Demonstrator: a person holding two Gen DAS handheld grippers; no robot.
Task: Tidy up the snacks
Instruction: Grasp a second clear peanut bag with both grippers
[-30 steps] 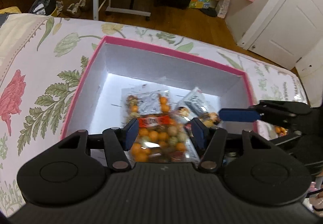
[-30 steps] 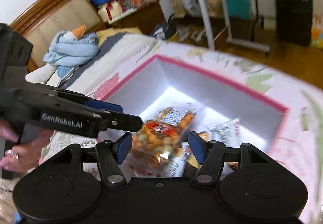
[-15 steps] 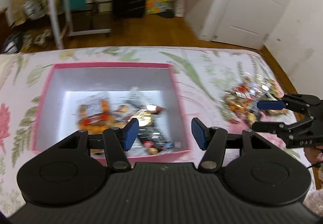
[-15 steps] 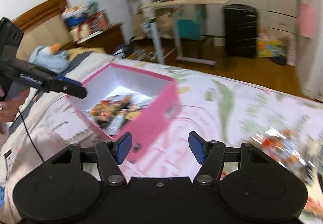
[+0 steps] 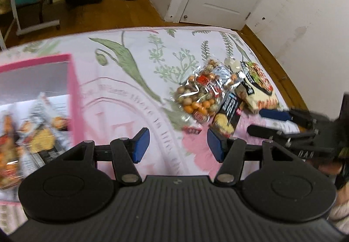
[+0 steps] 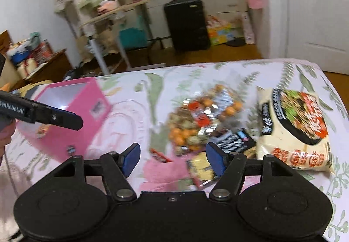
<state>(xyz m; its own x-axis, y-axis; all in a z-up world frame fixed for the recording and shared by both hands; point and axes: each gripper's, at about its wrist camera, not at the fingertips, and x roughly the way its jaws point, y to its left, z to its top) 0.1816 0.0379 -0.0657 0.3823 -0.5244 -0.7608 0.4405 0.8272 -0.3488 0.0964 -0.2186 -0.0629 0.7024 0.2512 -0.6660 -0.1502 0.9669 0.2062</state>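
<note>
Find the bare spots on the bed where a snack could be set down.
Bare bedspread lies between the pink box and the snack pile, and beyond the pile towards the bed's far edge. Crowded: the pile near the right corner.

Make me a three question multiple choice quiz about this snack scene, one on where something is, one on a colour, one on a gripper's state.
1. Where does the clear bag of round orange snacks lie?
A. inside the box
B. on the floral bedspread, outside the box
C. on the floor

2. What colour is the outside of the box?
A. pink
B. blue
C. brown

3. What is between the left gripper pads?
A. a noodle packet
B. the box rim
C. nothing, it is open

Answers: 1 B, the bag rests on the bedspread beside the cream noodle packet. 2 A, its wall and rim are pink. 3 C, only bedspread shows in the gap between its blue pads.
</note>
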